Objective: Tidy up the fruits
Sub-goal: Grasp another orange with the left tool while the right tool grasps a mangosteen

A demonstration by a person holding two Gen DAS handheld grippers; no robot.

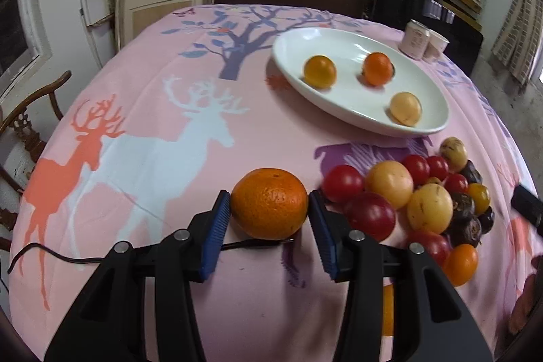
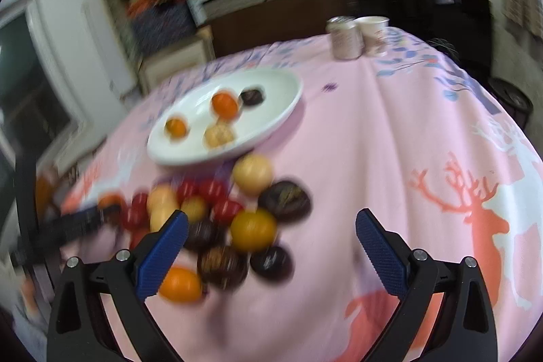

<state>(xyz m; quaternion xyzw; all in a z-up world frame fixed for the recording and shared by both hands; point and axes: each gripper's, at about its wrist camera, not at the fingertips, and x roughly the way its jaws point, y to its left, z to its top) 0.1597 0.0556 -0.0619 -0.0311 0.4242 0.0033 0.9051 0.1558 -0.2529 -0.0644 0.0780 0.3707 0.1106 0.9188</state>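
Observation:
My left gripper [image 1: 269,209] is shut on a large orange tangerine [image 1: 270,203], its blue pads touching both sides, just above the pink tablecloth. A white oval plate [image 1: 342,114] at the far right holds a yellow-orange fruit [image 1: 319,71], an orange fruit [image 1: 376,69] and a pale yellow fruit [image 1: 405,108]. A pile of red, yellow, orange and dark fruits [image 1: 417,202] lies right of the tangerine. In the blurred right wrist view my right gripper [image 2: 271,234] is open and empty over the pile [image 2: 230,219], near the plate [image 2: 281,111].
A can [image 1: 414,39] and a paper cup [image 1: 436,44] stand at the table's far right edge; both also show in the right wrist view [image 2: 344,38]. A black cable [image 1: 61,255] lies on the cloth at left. A wooden chair [image 1: 30,111] stands left of the table.

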